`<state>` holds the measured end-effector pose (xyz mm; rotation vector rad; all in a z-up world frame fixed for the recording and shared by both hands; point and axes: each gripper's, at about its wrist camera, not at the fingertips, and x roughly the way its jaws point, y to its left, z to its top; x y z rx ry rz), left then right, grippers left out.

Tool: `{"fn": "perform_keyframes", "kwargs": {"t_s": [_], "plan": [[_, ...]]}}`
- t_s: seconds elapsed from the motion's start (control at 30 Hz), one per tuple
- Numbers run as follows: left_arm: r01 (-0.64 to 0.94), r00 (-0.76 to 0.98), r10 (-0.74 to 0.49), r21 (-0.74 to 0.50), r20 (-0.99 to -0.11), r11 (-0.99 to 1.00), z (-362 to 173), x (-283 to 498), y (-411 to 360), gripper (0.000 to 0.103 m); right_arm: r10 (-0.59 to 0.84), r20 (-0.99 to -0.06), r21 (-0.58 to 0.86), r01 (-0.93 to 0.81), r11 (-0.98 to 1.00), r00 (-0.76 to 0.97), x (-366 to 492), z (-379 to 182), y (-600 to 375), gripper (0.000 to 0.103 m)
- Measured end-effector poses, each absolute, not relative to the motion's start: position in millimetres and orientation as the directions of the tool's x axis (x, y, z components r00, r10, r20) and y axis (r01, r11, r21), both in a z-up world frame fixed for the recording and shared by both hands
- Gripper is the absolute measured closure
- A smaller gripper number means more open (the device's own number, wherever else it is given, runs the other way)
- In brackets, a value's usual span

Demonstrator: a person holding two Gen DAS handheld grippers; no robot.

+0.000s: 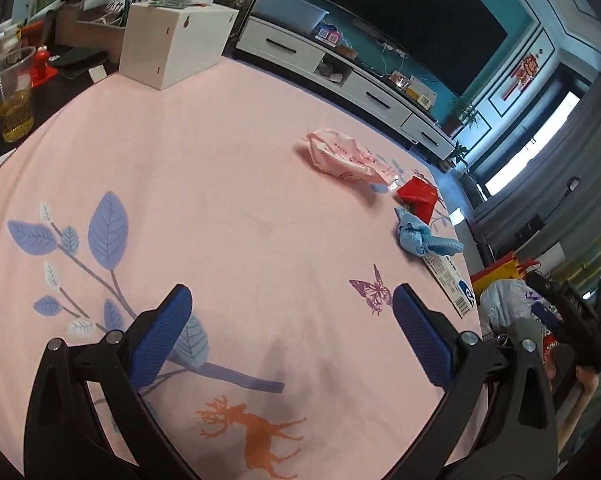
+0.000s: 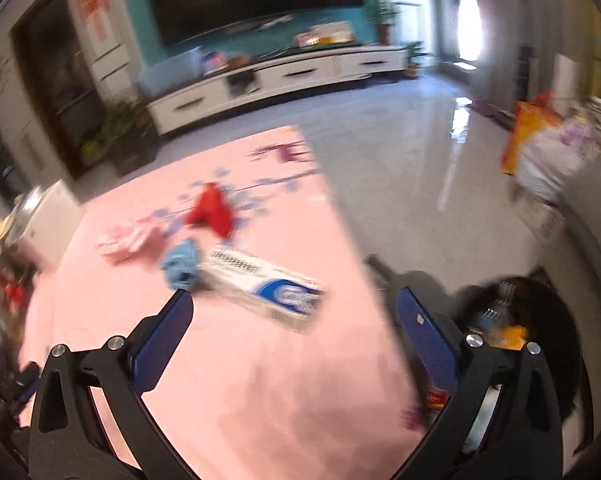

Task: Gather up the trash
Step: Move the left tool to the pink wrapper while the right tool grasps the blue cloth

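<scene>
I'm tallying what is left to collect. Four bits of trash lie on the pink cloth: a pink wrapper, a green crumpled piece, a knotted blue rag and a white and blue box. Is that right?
Not quite: the crumpled piece is red, not green, as the left wrist view shows. The rest holds: the pink wrapper, the knotted blue rag and the white and blue box lie on the pink cloth.

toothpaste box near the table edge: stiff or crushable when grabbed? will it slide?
The toothpaste box looks like thin printed carton: probably light, stiff along its length, but crushable if squeezed across the wide faces. It lies flat on the pink tablecloth, so it should slide rather than roll; cloth may bunch under a push.
</scene>
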<state>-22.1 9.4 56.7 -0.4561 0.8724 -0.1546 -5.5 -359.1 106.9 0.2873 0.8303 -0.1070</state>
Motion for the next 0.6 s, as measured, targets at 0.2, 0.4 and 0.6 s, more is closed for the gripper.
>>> {"fn": "perform_keyframes", "kwargs": {"t_s": [0.2, 0.4, 0.6], "plan": [[-0.076, 0.646, -0.304, -0.455, -0.7, 0.887, 53.8, -17.7, 16.7, 0.003, 0.103, -0.802, 0.205, 0.11, 0.973, 0.588, 71.6, 87.8, -303.5, 0.032], [-0.091, 0.646, -0.325, -0.492, -0.69, 0.866, 54.5, -5.8, 24.7, 0.003, 0.1, -0.822, 0.171, 0.076, 0.982, 0.561, 106.0, 56.2, -267.9, 0.034], [-0.097, 0.624, -0.353, -0.517, -0.697, 0.851, 64.3, 34.2, 19.7, 0.003, 0.035, -0.829, 0.077, 0.052, 0.996, 0.557, 103.7, 31.5, -260.2, 0.052]]}}
